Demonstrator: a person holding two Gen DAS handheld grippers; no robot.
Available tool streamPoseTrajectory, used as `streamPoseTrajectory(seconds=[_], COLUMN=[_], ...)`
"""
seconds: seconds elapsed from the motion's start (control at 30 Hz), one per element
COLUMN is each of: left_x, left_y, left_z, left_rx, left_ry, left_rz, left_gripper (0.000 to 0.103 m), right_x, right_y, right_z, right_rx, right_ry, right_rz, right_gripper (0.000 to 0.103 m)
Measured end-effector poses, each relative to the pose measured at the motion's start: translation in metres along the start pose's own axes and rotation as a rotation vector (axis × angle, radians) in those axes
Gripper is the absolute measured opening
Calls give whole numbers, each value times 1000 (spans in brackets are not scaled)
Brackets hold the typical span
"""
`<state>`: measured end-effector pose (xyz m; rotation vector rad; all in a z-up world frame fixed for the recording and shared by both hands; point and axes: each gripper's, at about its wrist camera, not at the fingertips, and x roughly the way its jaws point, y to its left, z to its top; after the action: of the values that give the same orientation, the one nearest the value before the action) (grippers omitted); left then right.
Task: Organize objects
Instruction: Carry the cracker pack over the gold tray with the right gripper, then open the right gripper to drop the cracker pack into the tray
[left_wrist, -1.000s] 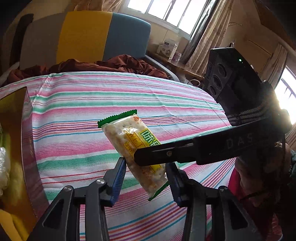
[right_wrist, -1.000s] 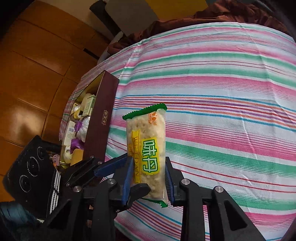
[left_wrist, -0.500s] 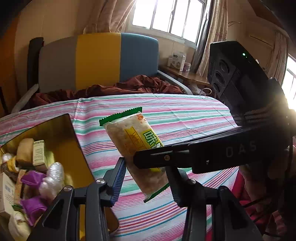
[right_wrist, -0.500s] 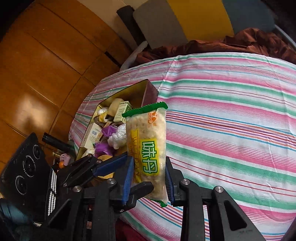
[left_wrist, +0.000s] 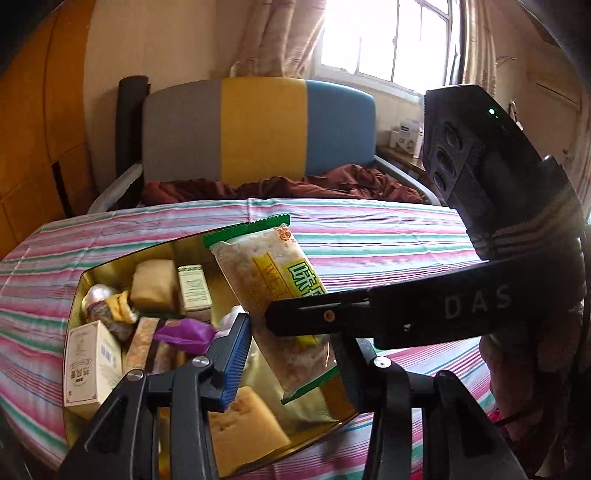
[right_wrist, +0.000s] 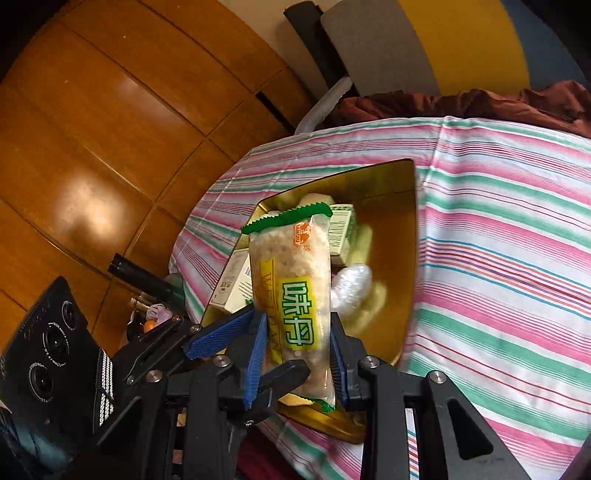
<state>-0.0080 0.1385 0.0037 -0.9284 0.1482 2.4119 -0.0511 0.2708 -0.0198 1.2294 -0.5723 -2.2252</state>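
A clear snack packet (left_wrist: 266, 266) with green ends and a yellow label hangs over the open gold tin (left_wrist: 192, 251). My right gripper (right_wrist: 295, 332) is shut on the packet (right_wrist: 291, 266), its blue pads pressing both long edges. One of its fingers (left_wrist: 351, 314) crosses the left wrist view in front of the packet. My left gripper (left_wrist: 290, 332) straddles the packet's lower end, open, with a small gap at its blue pad. The tin (right_wrist: 391, 258) holds a white box (left_wrist: 92, 365), a purple wrapped sweet (left_wrist: 184, 330), a yellow cake slice (left_wrist: 243, 424) and several other snacks.
The tin sits near the left end of a table under a pink, green and white striped cloth (left_wrist: 369, 236). Behind it stands a chair (left_wrist: 258, 125) with a grey, yellow and blue back and a brown cloth on its seat. Wood panelling (right_wrist: 92, 147) lies beyond the table's left edge.
Both grippers have carried the packet leftward and slightly up, from over the bare striped cloth to over the open tin. The grip on the packet is unchanged.
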Motion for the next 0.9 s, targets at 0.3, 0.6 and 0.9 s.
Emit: streamPoseTrajectory(seconds=[0.3, 0.6, 0.9], left_x=[22, 45, 22], left_y=[32, 59, 82], left_z=[-10, -21, -37], left_rx=[-75, -164, -229], left_ry=[59, 164, 139], left_rz=[-7, 47, 131], left_gripper=[44, 45, 56], right_x=[42, 59, 59], right_y=[5, -26, -22], right_z=[4, 6, 4], right_rx=[32, 119, 69], right_ry=[30, 41, 32], right_rz=[-53, -174, -267], right_gripper=[32, 30, 32])
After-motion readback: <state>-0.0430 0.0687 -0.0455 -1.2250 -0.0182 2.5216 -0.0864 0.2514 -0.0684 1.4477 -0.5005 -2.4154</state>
